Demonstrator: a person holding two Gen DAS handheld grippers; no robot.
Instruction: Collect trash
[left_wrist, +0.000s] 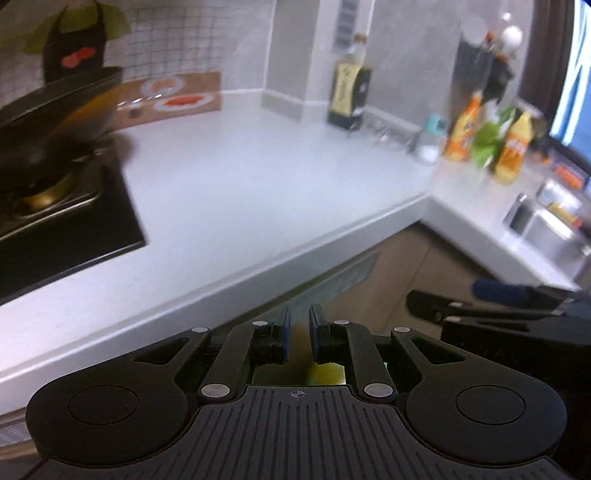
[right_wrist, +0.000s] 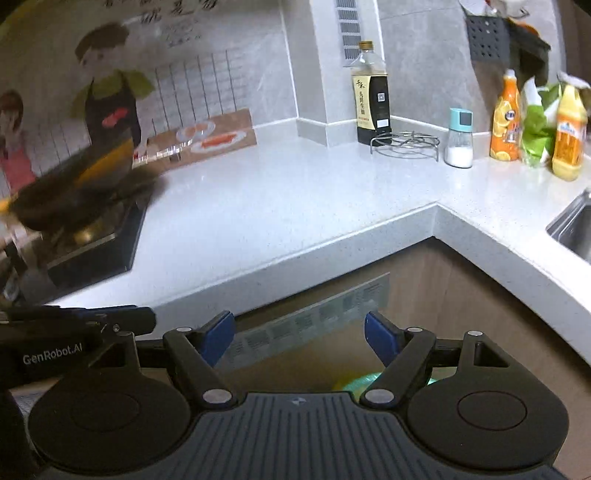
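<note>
Countertop (left_wrist: 258, 177) is seen beyond the left gripper (left_wrist: 299, 325), whose fingers are nearly closed on nothing; a wok (left_wrist: 55, 110) sits far left. Right gripper (right_wrist: 299, 332) is spread; yellow-green trash (right_wrist: 354, 384), blurred, lies below.

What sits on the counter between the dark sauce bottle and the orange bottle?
In the right wrist view, a wire trivet and a salt shaker stand between the dark sauce bottle and the orange bottle.

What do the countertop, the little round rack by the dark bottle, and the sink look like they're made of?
Countertop: pale speckled stone or composite, smooth, faintly glossy. Round rack: thin bare metal wire, shiny, probably steel. Sink: brushed grey metal, likely stainless steel, judging by its dull reflections. Dark bottle: clear plastic or glass; unclear which.
</note>
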